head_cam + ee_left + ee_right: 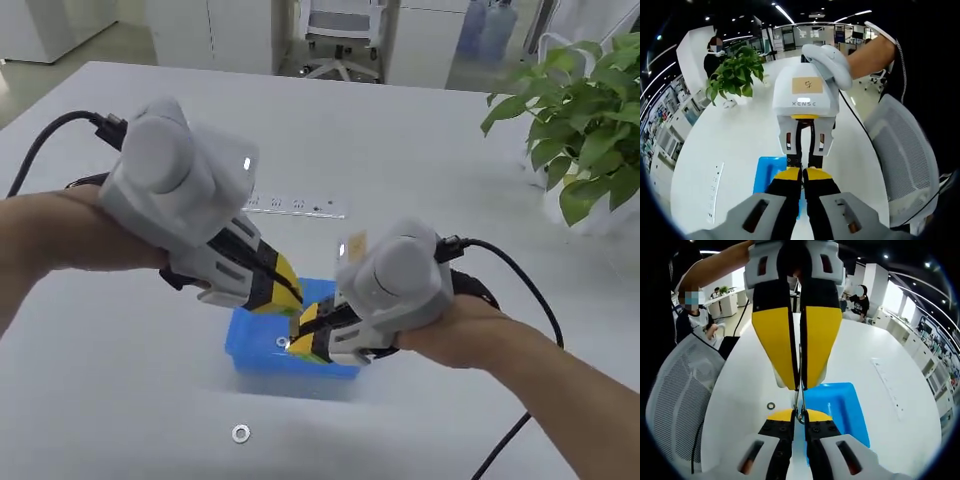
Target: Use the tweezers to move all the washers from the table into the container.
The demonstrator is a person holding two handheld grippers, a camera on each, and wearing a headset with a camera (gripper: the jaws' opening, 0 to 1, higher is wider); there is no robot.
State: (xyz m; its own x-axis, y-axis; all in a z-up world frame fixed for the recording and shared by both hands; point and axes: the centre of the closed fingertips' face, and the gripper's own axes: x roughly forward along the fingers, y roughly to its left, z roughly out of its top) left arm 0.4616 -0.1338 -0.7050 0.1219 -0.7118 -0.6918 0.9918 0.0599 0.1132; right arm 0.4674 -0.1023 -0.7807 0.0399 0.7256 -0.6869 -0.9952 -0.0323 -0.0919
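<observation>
Over the container (842,407), the left gripper (802,174) and right gripper (800,416) both pinch the tweezers (799,397). One washer (240,433) lies on the near table (120,400). We judge it light, stiff and slippery, best nipped across its ring.

A flat white plastic power strip (297,205) lies mid-bench on the white bench (420,140). A leafy green potted plant (585,110) stands at its right edge. A white swivel office chair (340,30) stands beyond the far edge, and a grey mesh-backed chair (682,390) beside the near edge.
</observation>
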